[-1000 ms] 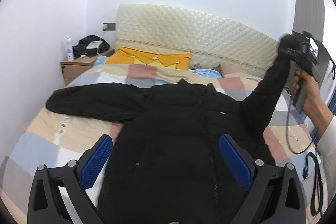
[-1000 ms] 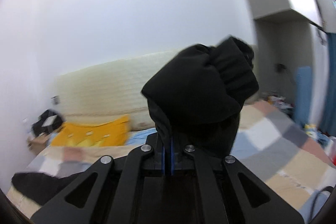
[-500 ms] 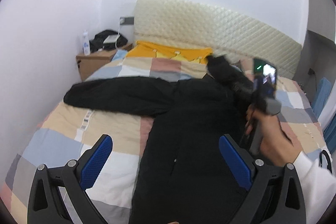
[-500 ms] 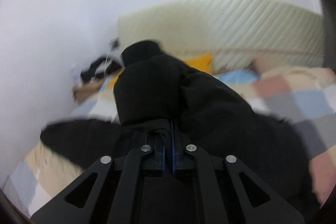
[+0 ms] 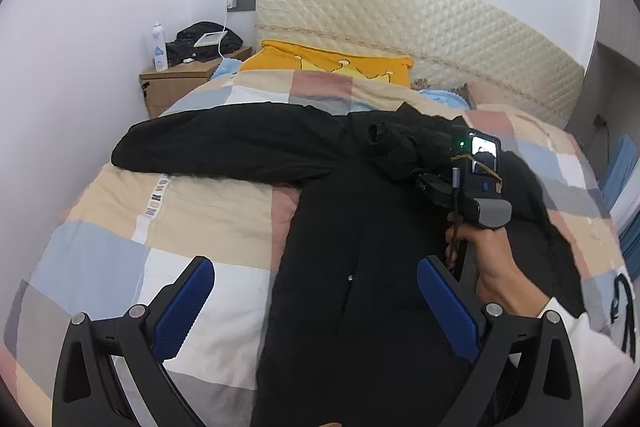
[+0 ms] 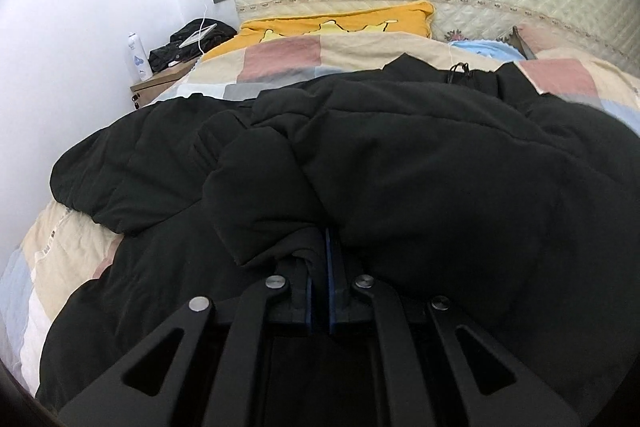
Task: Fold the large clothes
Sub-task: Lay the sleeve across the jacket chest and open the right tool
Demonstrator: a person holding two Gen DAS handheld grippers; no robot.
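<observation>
Ahead of the left gripper (image 5: 316,301), the black coat (image 5: 360,267) lies spread on the patchwork quilt (image 5: 192,211), its body running between the two blue pads and away toward the headboard (image 5: 420,39).

Risks, left to right:

1. Far to the left of the left gripper, the outstretched sleeve (image 5: 224,147) lies flat and unfolded. If it is left splayed while the body is folded, the judgement is that the result becomes lopsided.
2. Between the left gripper's pads, nothing pins the coat body. A pull from the other side can drag the whole padded garment across the quilt, since its fabric looks slick and bulky.
3. Ahead and to the right, the right gripper (image 5: 404,163) carries the other sleeve cuff (image 5: 384,143) across the chest. Padded material tends to spring back; an early release likely lets the sleeve unroll off the body.
4. A cable (image 5: 454,211) hangs below the right gripper beside the right hand (image 5: 496,267); it could snag on the fabric.

Gripper state:

- Left gripper: fully spread, pads well apart, gripping nothing. It hovers above the coat; contact cannot be confirmed.
- Right gripper (image 6: 318,259): clenched, pads nearly together, with a fold of the sleeve cuff (image 6: 280,203) pinched between them. The bunched sleeve rests directly ahead of its fingers, on top of the coat body.
</observation>
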